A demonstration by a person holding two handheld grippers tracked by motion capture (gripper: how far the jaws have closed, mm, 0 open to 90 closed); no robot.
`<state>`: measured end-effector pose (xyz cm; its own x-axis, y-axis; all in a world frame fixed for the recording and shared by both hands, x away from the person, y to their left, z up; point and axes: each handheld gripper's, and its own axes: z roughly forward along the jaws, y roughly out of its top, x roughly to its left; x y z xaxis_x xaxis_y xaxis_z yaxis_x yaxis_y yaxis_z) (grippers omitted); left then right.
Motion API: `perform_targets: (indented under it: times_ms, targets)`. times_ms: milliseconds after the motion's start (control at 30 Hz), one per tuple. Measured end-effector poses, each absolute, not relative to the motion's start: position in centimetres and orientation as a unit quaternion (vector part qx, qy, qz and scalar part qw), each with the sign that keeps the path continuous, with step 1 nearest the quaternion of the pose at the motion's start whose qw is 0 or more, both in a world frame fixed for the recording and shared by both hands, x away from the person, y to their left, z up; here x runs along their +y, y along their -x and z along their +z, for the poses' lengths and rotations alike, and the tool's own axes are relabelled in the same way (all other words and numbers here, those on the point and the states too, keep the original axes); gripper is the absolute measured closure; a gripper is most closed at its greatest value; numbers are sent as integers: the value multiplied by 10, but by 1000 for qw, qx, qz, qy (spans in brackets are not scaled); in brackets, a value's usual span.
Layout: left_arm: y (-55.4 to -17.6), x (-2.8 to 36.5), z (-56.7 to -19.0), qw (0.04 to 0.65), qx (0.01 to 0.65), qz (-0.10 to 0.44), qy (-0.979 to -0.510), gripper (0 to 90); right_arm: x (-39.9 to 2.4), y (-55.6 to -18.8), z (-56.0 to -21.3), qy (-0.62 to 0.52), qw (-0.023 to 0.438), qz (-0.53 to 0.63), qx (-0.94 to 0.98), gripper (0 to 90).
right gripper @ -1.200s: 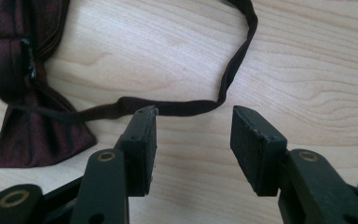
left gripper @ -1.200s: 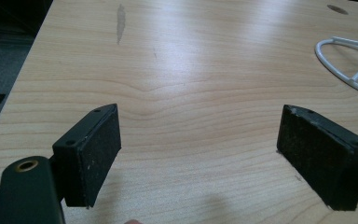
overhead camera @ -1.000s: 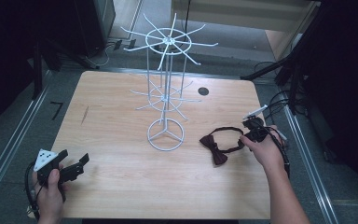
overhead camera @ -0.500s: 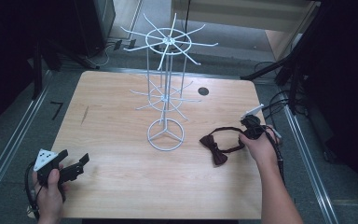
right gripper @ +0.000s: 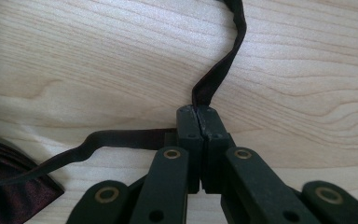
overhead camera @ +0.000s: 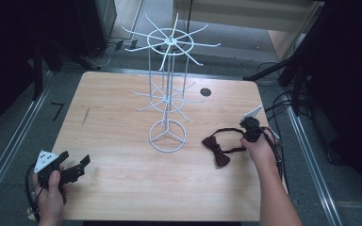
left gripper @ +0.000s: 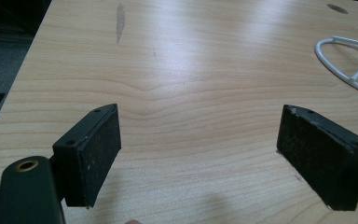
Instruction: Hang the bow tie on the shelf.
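Pinching the thin strap (right gripper: 216,77) of one dark red bow tie (overhead camera: 216,148), the right gripper (overhead camera: 251,128) has its jaws pressed tight together. The bow tie lies flat on the right side of the worktop (overhead camera: 118,188), near one white wire rack (overhead camera: 168,89) standing in the middle. The left gripper (overhead camera: 70,170) hovers at the near left corner, jaws wide apart, holding nothing.

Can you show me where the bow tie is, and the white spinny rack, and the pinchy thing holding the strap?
bow tie (overhead camera: 216,149): high view, on its dark red knot.
white rack (overhead camera: 168,136): high view, on its round base ring.
right gripper (right gripper: 199,112): right gripper view, at the tips shut on the bow tie's strap.
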<state>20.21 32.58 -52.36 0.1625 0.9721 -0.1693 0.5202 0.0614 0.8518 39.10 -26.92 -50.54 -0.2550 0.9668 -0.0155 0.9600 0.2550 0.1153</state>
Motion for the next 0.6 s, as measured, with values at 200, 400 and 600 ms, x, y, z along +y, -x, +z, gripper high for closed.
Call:
perform_targets:
  times_ms: [200,400,600]
  targets:
    - [-203,326,-524,426,593,261,-631,145,-274,-387,-505,-607,40,63,791,900]
    - [-203,327,-524,426,593,260,-631,145,-277,-384,-504,-599,57,72,796,900]
    - [-203,327,-524,425,594,259,-631,145,-282,-377,-492,-598,74,117,789,900]
